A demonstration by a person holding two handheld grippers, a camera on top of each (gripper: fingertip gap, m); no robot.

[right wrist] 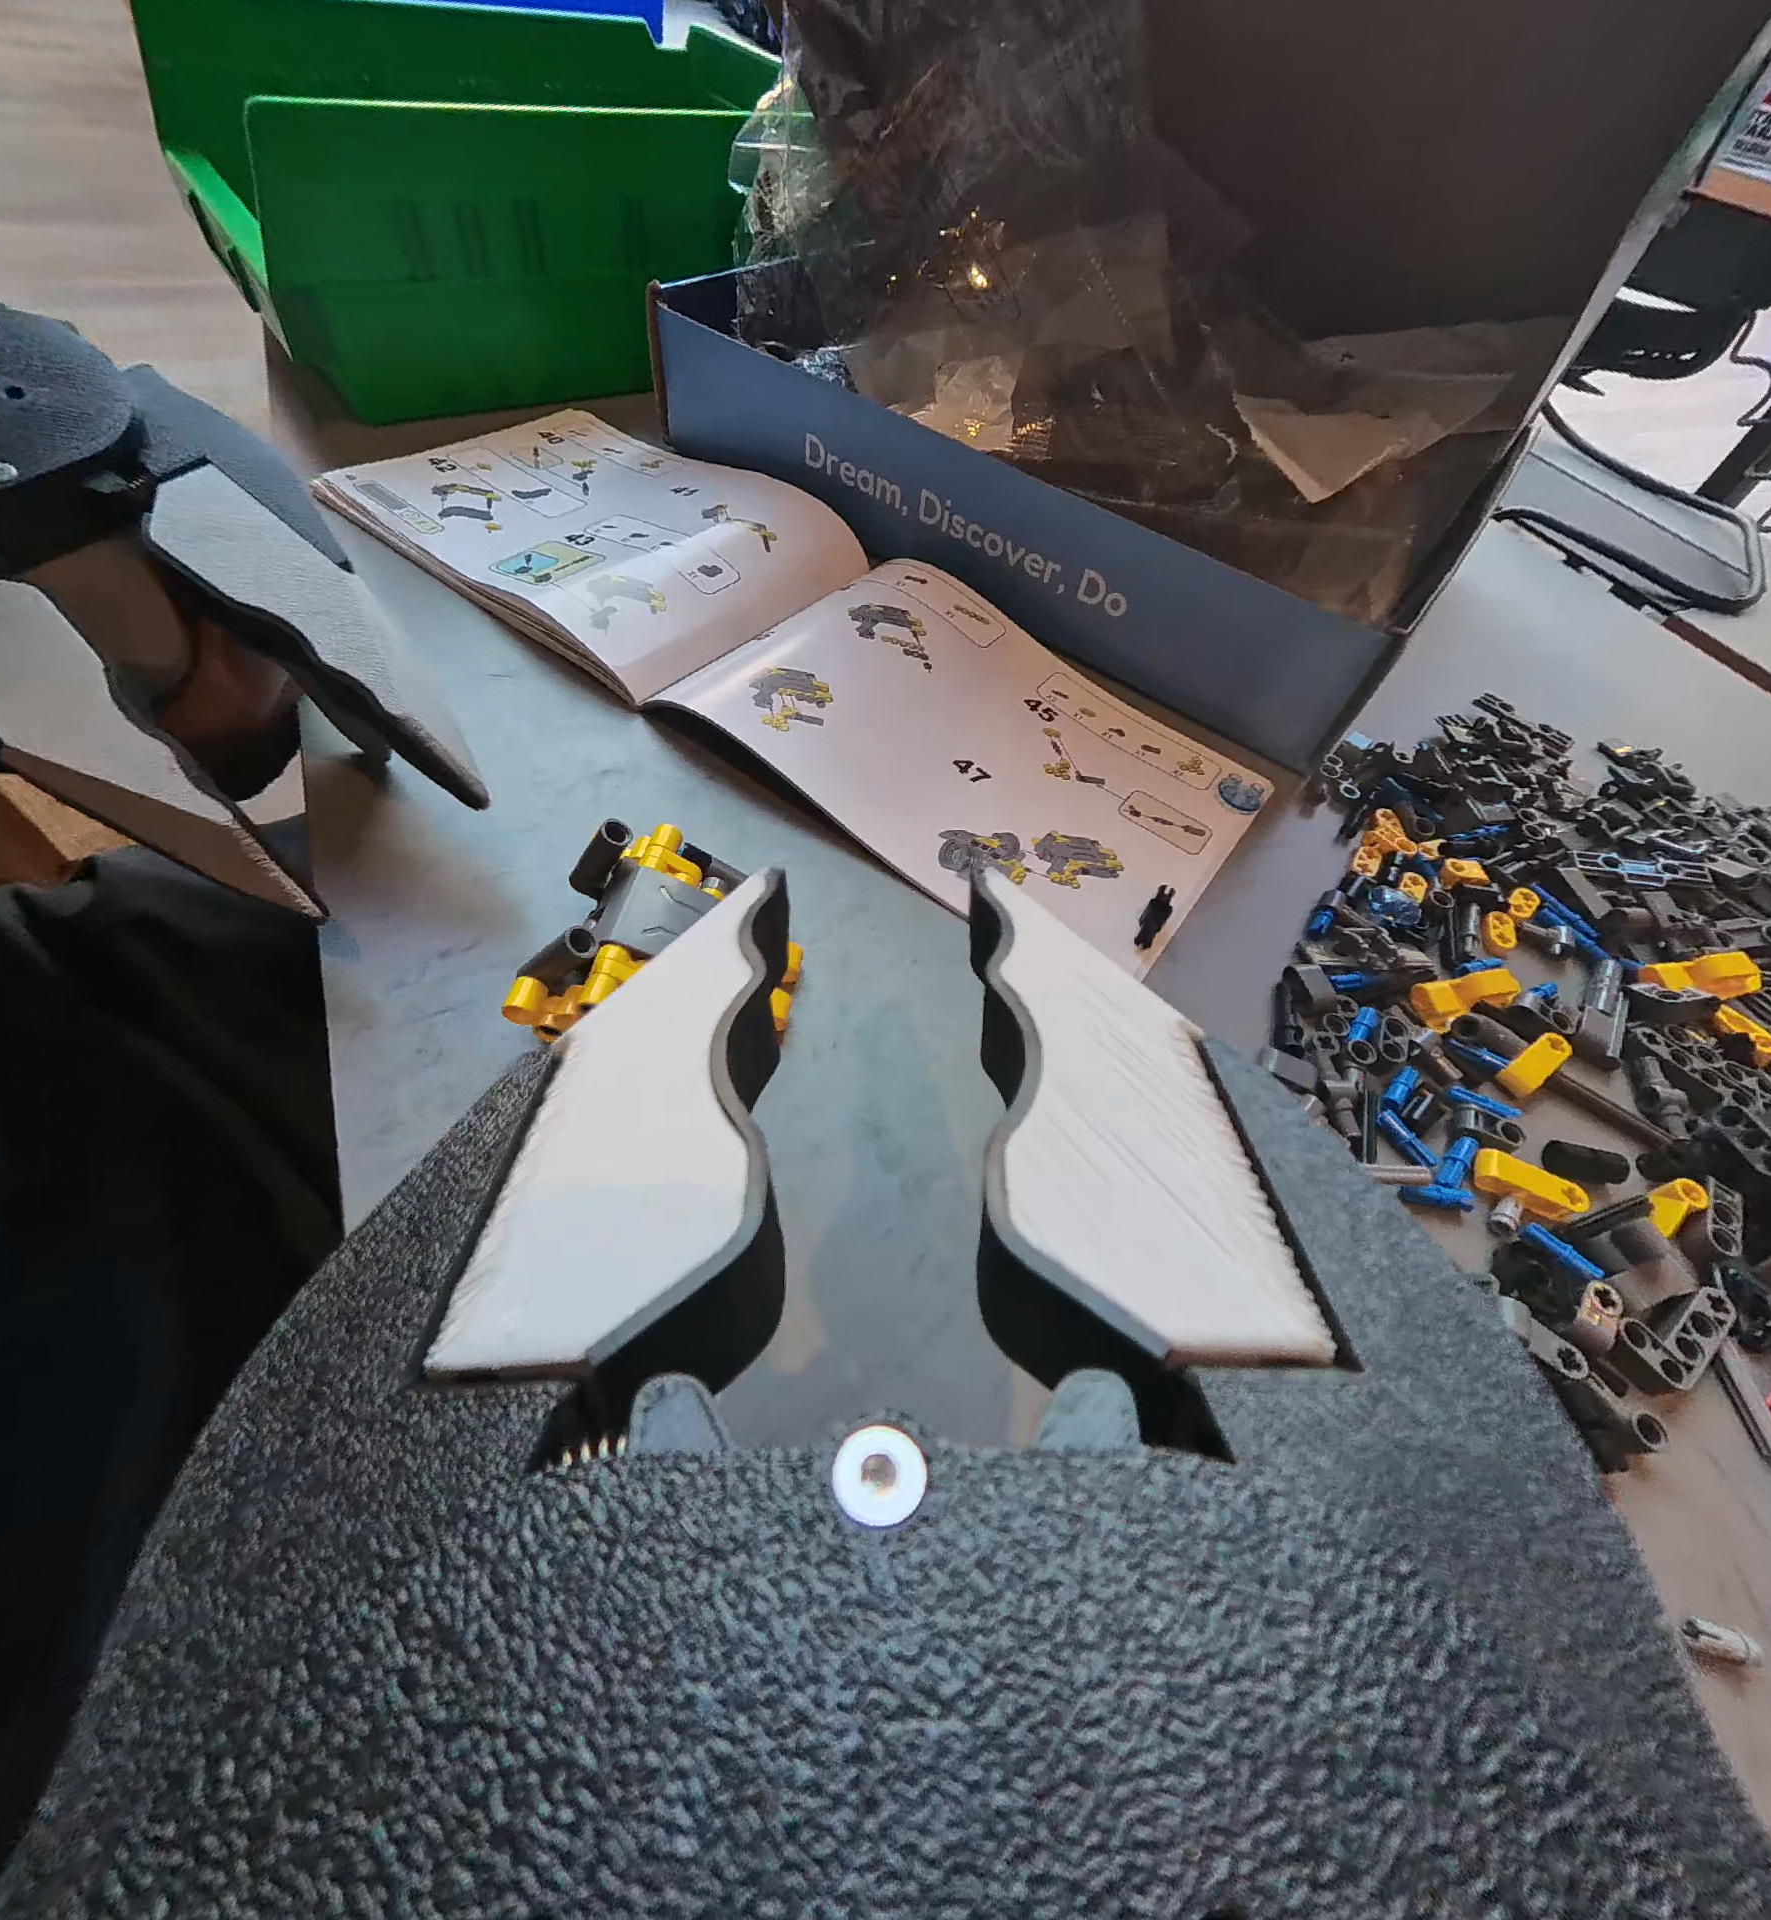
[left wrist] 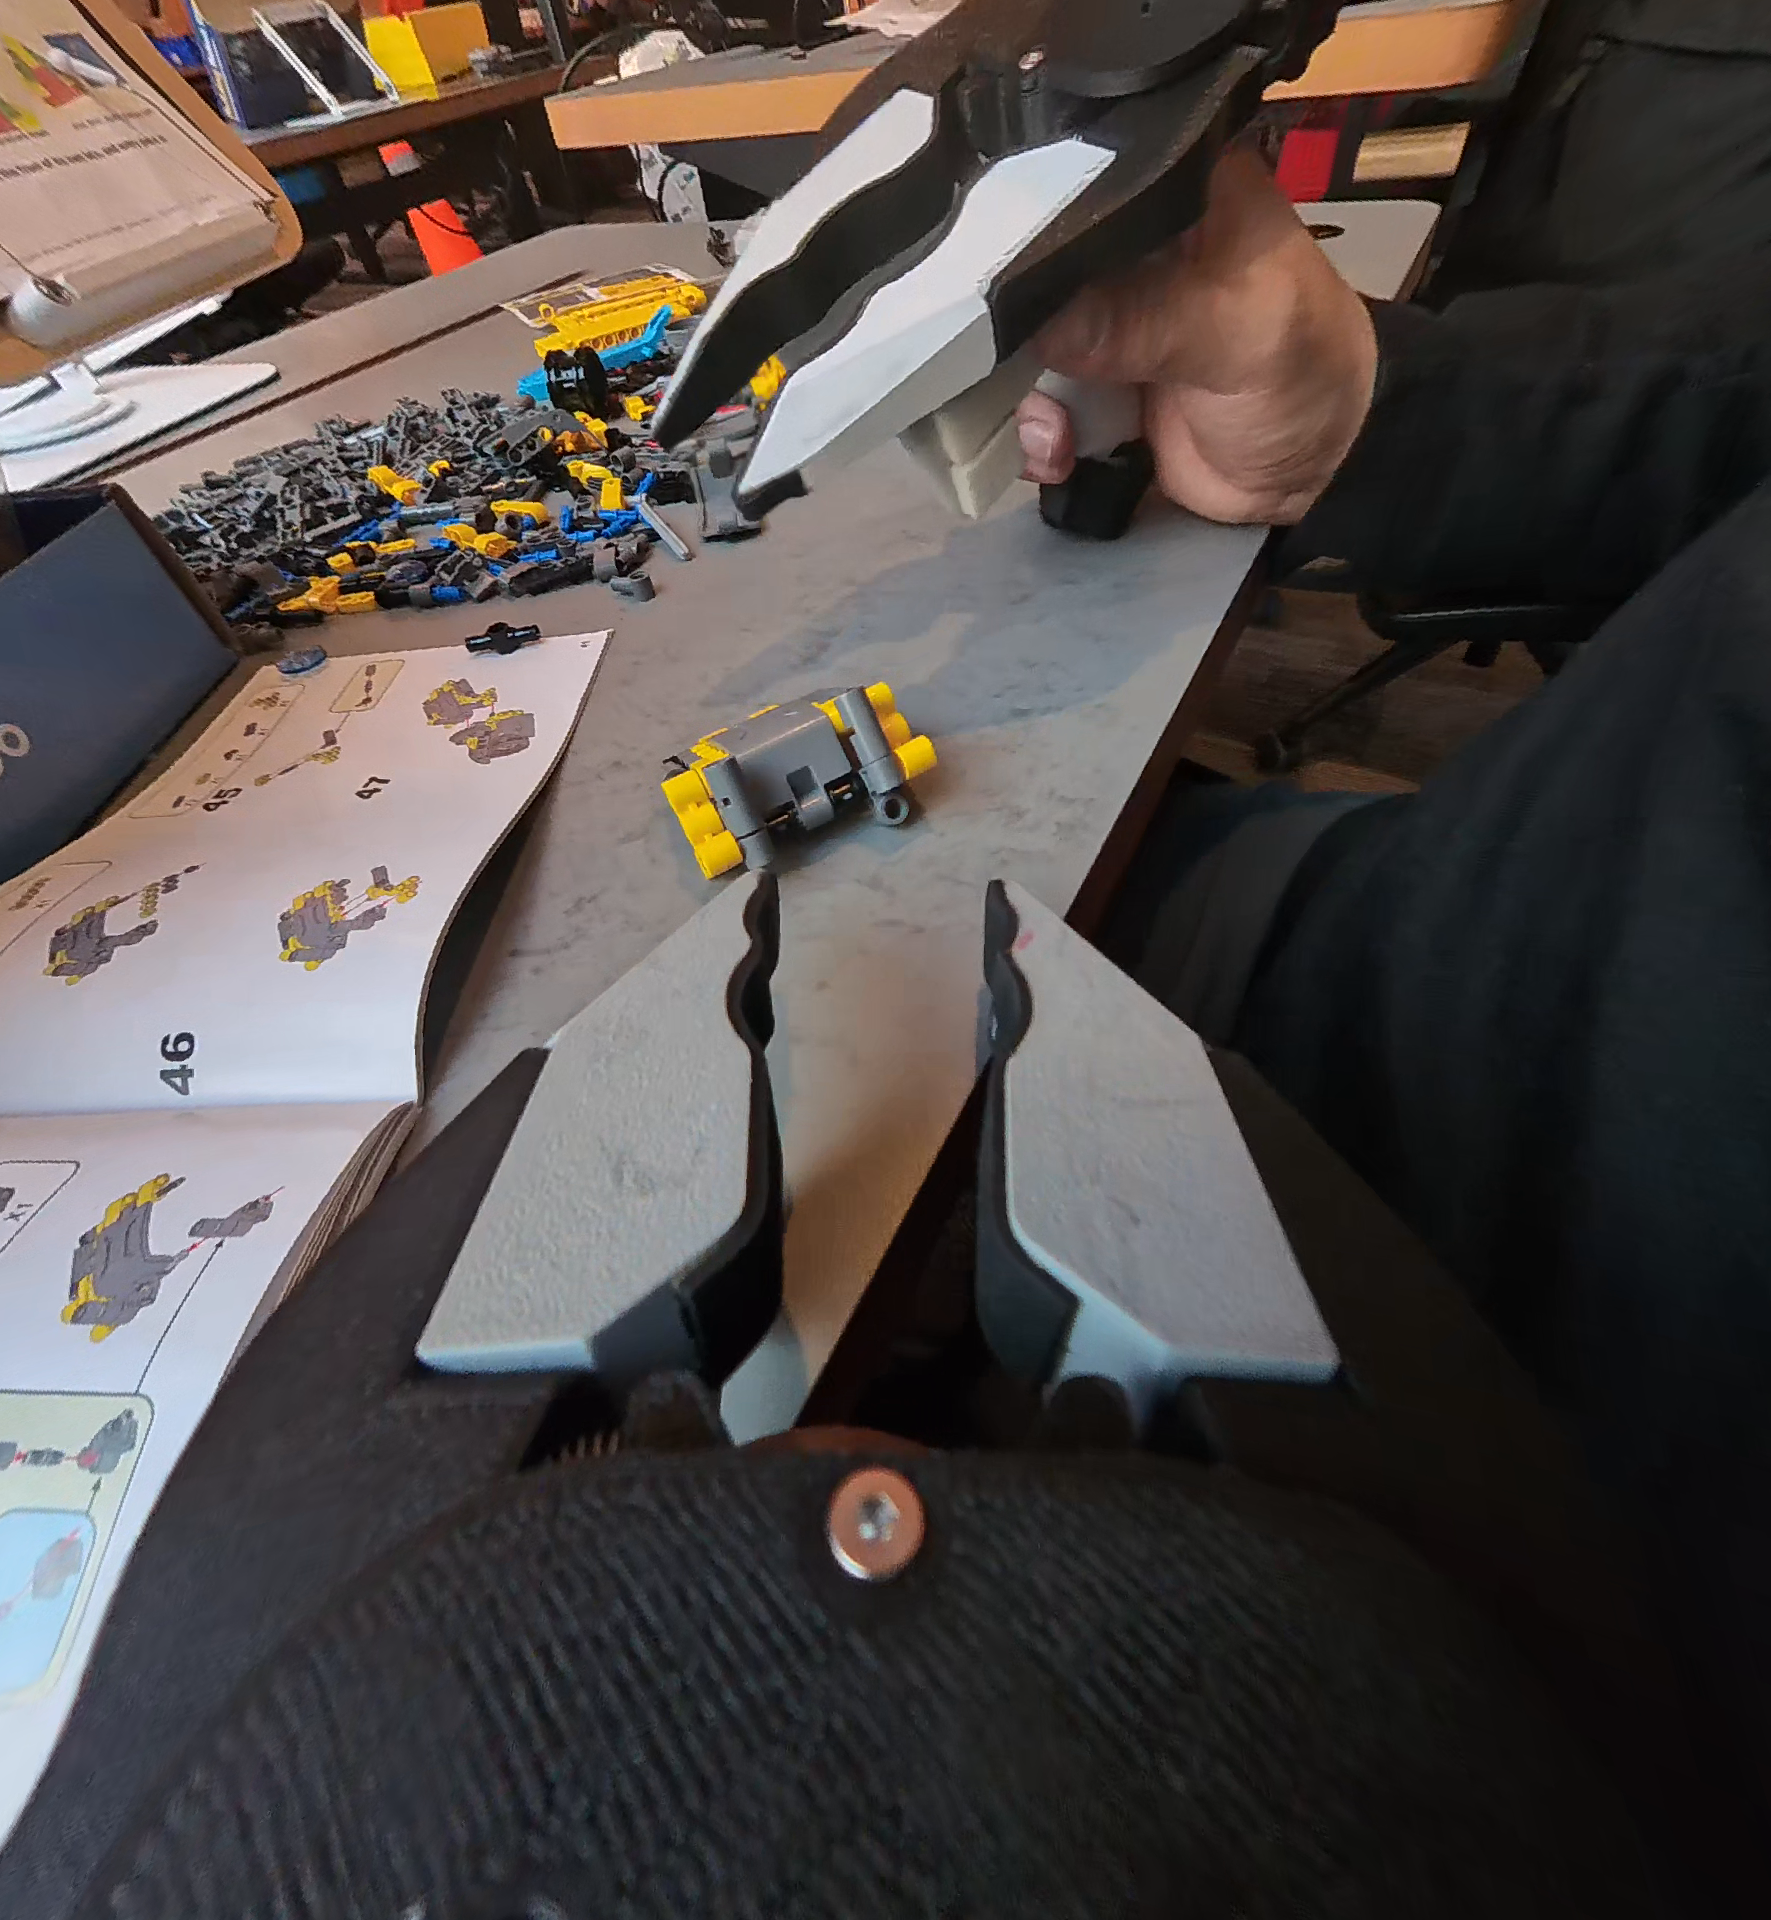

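Note:
A small grey and yellow brick assembly point(left wrist: 798, 771) lies on the grey table point(left wrist: 1016, 644) near its front edge. My left gripper point(left wrist: 881, 894) is open and empty, its tips just short of the assembly. My right gripper point(right wrist: 876, 883) is open and empty above the table; its left finger covers part of the assembly point(right wrist: 642, 920). In the left wrist view the right gripper point(left wrist: 720, 452) hangs over the near edge of a pile of loose pieces point(left wrist: 413, 509), held by a hand point(left wrist: 1213, 353). The left gripper point(right wrist: 403, 842) shows at the left of the right wrist view.
An open instruction booklet point(left wrist: 268, 883) lies left of the assembly, and also shows in the right wrist view point(right wrist: 839, 665). A dark blue box point(right wrist: 1016, 551) with plastic bags stands behind it. The pile of pieces point(right wrist: 1587, 1039) spreads right. Green bins point(right wrist: 465, 239) stand beyond. A dark sleeve point(left wrist: 1587, 935) borders the table edge.

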